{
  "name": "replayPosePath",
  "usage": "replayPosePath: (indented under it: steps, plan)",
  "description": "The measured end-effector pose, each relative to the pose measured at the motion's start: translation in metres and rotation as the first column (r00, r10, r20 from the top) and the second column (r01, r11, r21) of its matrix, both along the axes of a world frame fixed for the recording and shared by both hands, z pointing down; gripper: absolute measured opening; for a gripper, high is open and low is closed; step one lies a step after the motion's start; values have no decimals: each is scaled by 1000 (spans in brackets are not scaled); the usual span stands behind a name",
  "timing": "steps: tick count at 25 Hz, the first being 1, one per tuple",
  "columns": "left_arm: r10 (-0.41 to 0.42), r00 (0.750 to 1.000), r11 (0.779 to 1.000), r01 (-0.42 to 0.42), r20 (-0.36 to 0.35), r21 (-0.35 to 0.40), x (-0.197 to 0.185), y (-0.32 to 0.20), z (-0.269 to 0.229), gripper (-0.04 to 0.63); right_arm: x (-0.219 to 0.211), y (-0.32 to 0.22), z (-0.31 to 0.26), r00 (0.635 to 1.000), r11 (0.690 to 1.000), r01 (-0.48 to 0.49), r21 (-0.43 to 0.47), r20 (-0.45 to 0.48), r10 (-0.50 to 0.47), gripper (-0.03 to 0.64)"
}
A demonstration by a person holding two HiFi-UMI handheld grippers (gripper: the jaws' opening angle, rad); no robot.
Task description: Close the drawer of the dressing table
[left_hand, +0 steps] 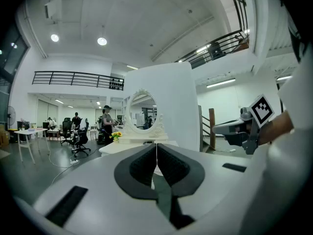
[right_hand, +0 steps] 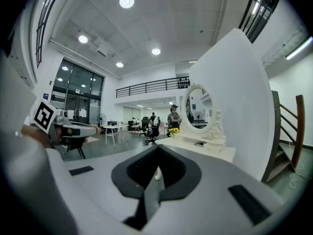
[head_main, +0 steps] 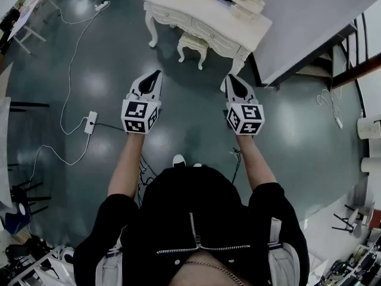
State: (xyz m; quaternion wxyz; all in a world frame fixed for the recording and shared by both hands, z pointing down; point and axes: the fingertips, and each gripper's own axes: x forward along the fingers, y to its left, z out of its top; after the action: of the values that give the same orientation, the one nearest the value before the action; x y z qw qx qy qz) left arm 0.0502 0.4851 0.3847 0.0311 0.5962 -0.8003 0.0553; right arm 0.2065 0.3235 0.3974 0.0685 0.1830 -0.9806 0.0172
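The white carved dressing table (head_main: 202,15) stands ahead on the grey floor, with a small white stool (head_main: 193,43) tucked at its front. Its oval mirror (left_hand: 142,113) and top show in both gripper views (right_hand: 196,107). From here I cannot tell how its drawers stand. My left gripper (head_main: 157,74) and right gripper (head_main: 230,77) are held side by side in the air, well short of the table, pointing toward it. Both are shut with nothing in them; the left one's pads (left_hand: 145,164) meet in a thin line. Each gripper also shows in the other's view, the right gripper (left_hand: 239,129) and the left gripper (right_hand: 73,129).
A tall white partition (head_main: 309,22) stands behind and right of the table, with wooden stairs (head_main: 333,61) beyond. A power strip (head_main: 90,122) and cables lie on the floor at left. Desks, office chairs and people (left_hand: 105,124) are farther off. Paper rolls (head_main: 369,127) sit at right.
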Motion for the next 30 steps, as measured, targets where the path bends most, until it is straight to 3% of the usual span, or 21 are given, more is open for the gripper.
replayPosePath:
  steps: [9,17,30]
  plan:
    - [3,1000,1000,-3,-6,-3,-1,9,4,21,-4,5,-6,999,1000,-25,17,23,24,6]
    - [14,1000,1000,-14,-20,-16,-18,10,14,21,-18,12,0,1000,999,-15,-37,22,16,6]
    - [44,998,999,-45,-34,-27,-51,-69,25,21,-48,-64,10,999,997,-52,-52,5,53,6]
